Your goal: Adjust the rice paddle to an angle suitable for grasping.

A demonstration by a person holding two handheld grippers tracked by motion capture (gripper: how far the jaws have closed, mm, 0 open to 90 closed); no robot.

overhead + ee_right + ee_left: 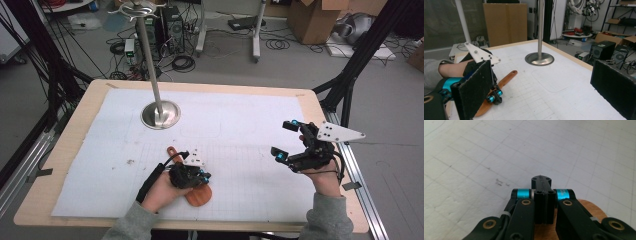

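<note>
Closed left gripper (204,176) jaws rest over the flat orange-brown wooden paddle (198,196), ungrasped; right gripper (286,140) jaws are held apart, well clear of it.

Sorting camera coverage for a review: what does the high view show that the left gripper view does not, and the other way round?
High view alone: the metal stand with its round base, the right claw held open above the table, both hands, and the wooden paddle's handle running out past the left claw.

Left gripper view alone: the left claw's jaws pressed shut, nothing between them, and small dark marks on the sheet just ahead.

Both: the white gridded sheet, the left claw and the wooden paddle under it.
</note>
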